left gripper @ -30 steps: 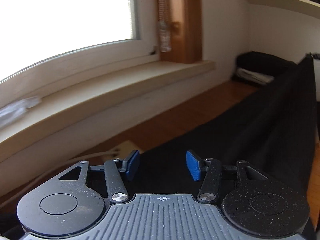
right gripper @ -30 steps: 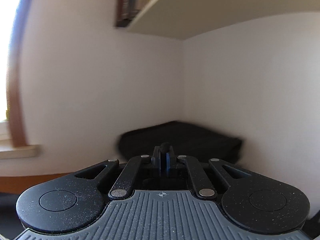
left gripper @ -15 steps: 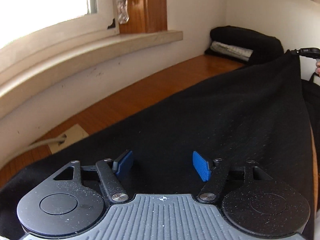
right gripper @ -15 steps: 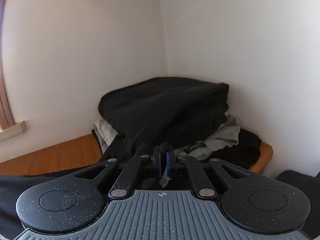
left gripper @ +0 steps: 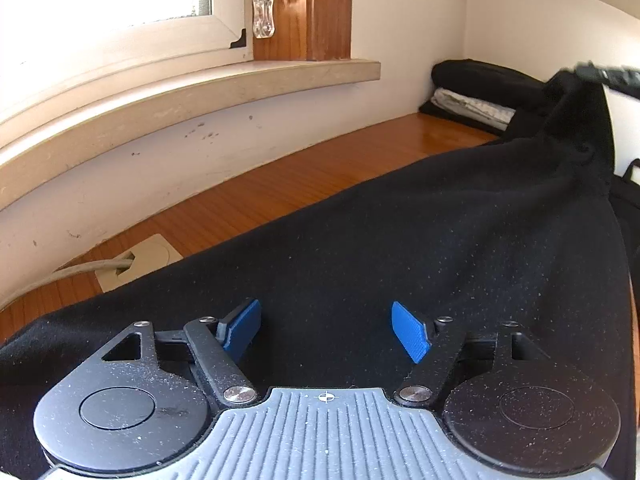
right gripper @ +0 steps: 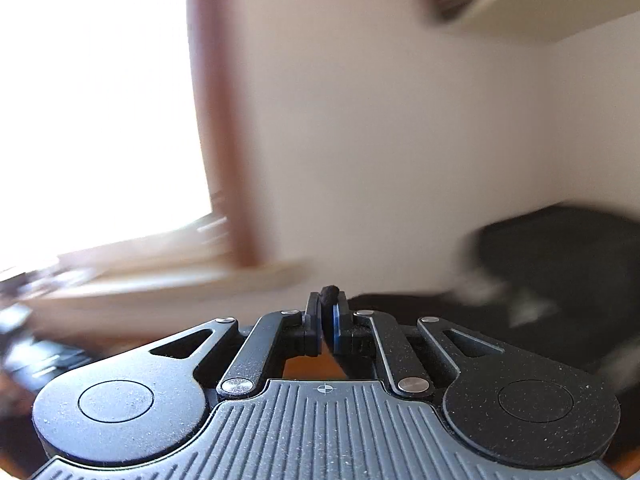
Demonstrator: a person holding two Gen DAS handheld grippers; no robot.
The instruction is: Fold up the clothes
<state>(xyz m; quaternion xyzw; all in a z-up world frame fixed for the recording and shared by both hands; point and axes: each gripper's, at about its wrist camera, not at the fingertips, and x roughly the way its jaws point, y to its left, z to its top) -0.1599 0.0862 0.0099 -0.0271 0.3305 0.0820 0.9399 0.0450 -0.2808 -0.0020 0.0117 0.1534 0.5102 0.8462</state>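
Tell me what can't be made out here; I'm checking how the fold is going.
- Left wrist view: black garment shape hidden; near edge under left gripper.
- Right wrist view: clothes pile motion-blurred.
- Right gripper: only a fabric nub shows.

Both wrist views face the window wall [left gripper: 280, 128].

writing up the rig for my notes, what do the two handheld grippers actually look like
Both match. The left gripper and right gripper each have a grey ribbed centre plate with a small white crosshair mark, flanked by two speckled black round housings with disc insets. Black link bars with silver rivets and triangular cut-outs carry the fingers, which have blue textured pads. No cables, hands or sleeves show.
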